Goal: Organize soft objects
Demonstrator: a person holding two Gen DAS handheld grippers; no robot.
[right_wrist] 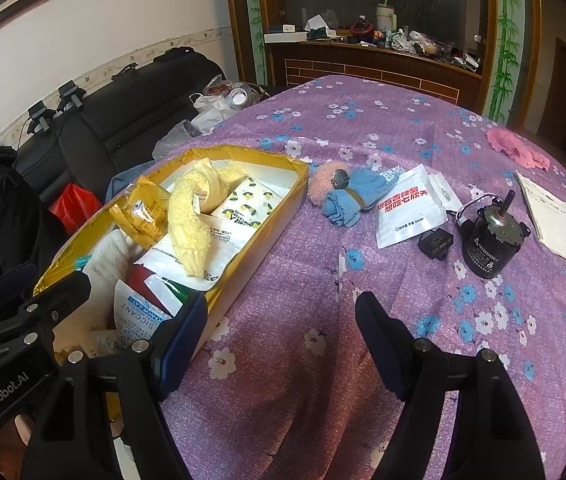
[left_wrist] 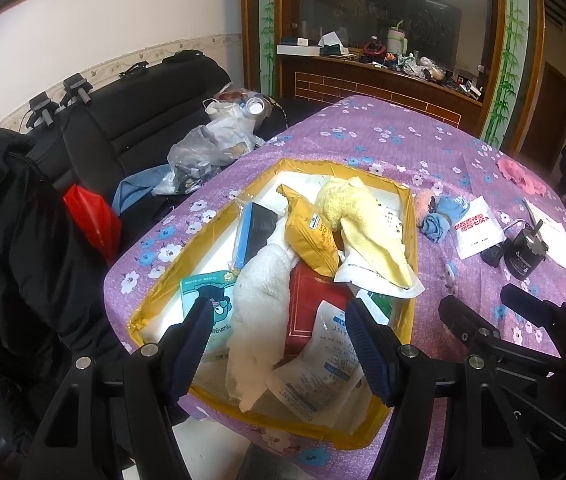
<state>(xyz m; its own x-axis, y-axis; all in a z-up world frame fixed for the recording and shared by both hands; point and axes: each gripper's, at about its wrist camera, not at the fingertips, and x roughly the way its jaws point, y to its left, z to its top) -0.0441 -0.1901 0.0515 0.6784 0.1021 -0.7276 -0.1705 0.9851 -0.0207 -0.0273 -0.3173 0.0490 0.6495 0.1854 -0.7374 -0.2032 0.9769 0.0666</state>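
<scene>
Left wrist view: left gripper (left_wrist: 277,342) gapes empty above the white towel (left_wrist: 261,308) in the yellow box (left_wrist: 411,216); right gripper (right_wrist: 283,334) spread wide over the purple tablecloth (right_wrist: 363,128)

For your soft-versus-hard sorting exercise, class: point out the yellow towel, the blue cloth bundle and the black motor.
yellow towel (right_wrist: 193,232), right wrist view, middle of its fluffy length.
blue cloth bundle (right_wrist: 343,204), right wrist view, its folded body.
black motor (right_wrist: 483,246), right wrist view, its cylindrical side.
</scene>
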